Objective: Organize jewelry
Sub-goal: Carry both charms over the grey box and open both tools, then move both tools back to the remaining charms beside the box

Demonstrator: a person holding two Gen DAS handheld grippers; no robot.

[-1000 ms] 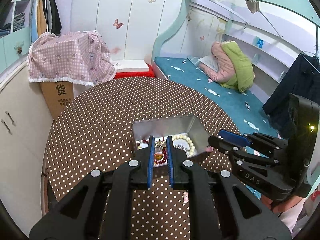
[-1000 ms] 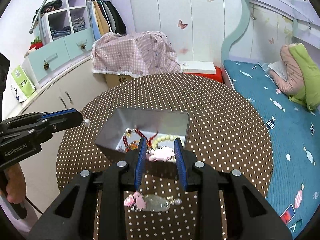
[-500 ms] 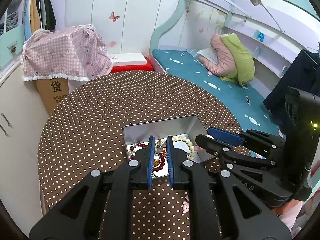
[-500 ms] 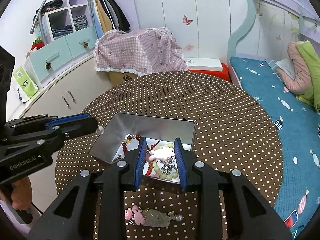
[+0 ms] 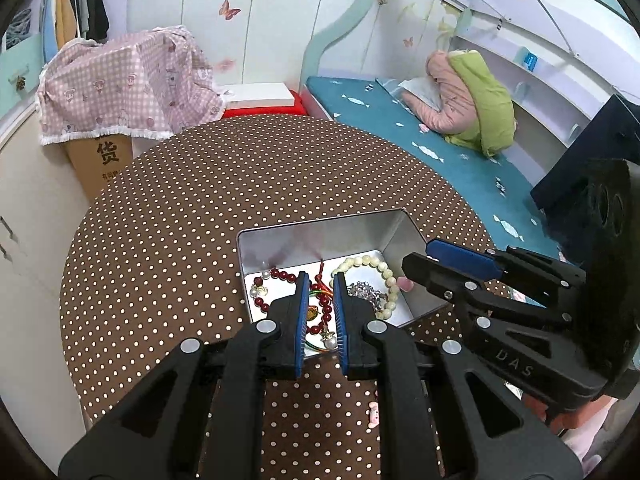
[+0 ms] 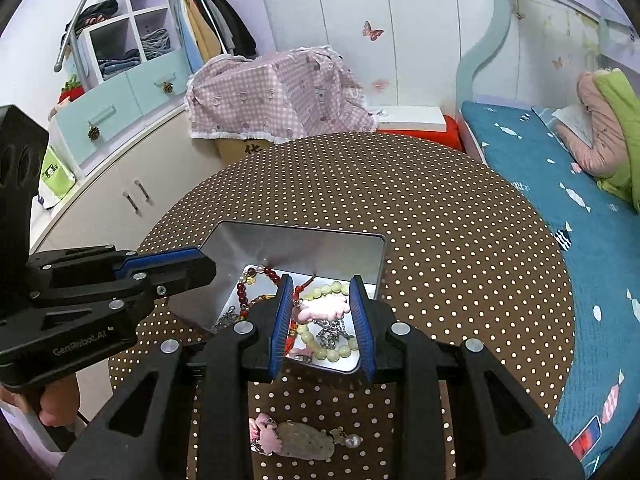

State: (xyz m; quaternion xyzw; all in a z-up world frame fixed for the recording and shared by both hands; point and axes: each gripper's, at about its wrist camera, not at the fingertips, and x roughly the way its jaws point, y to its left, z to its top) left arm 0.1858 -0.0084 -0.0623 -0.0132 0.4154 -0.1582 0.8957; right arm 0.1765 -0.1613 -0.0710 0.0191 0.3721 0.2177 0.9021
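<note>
Gripping pink charm, rectangular metal tin

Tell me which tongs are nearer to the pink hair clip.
Right. The right tongs hold the pink hair clip between their fingers above the tin box. The left tongs are apart, over the red bead bracelet.

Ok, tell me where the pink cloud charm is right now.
In the right wrist view the pink cloud charm sits between the right gripper's fingers, above the open metal tin, over the pale bead bracelet.
</note>
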